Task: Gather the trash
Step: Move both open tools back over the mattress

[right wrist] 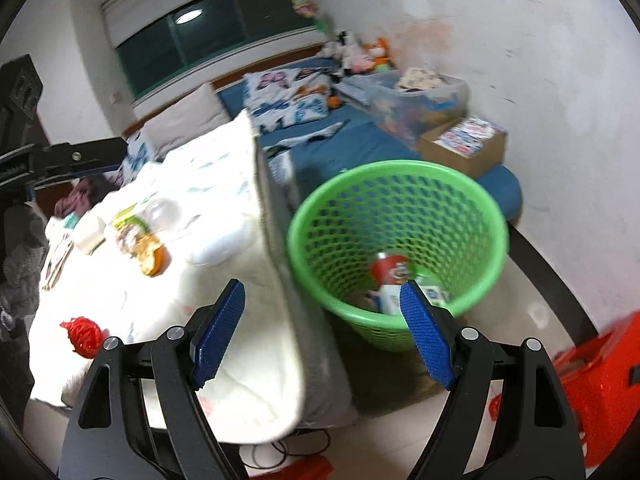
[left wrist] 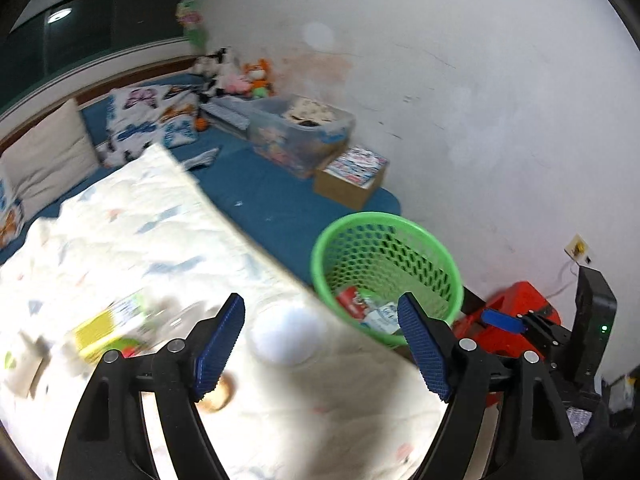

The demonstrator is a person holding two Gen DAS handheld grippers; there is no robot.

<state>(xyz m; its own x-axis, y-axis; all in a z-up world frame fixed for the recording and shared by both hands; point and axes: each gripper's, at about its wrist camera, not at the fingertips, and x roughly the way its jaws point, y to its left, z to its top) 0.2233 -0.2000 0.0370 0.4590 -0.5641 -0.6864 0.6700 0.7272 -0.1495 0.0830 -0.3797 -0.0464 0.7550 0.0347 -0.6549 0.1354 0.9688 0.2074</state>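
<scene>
A green mesh basket (left wrist: 384,268) (right wrist: 396,236) stands on the floor beside the bed and holds a red packet (right wrist: 390,268) and a white carton (right wrist: 390,298). Trash lies on the white quilt (right wrist: 224,312): a white round wad (left wrist: 286,334) (right wrist: 218,240), a yellow-green package (left wrist: 106,326), an orange-brown wrapper (right wrist: 152,258), a clear bottle (right wrist: 160,212) and a red crumpled piece (right wrist: 82,334). My left gripper (left wrist: 322,346) hangs open over the quilt just behind the white wad, gripping nothing. My right gripper (right wrist: 322,332) is open and empty above the bed edge, its right finger over the basket.
A red plastic box (left wrist: 516,320) (right wrist: 600,376) sits on the floor right of the basket. Behind it are a blue mattress (left wrist: 272,196), a cardboard box (left wrist: 352,180), a clear storage bin (left wrist: 300,132), pillows and soft toys. Cables (right wrist: 280,452) lie below the bed's corner.
</scene>
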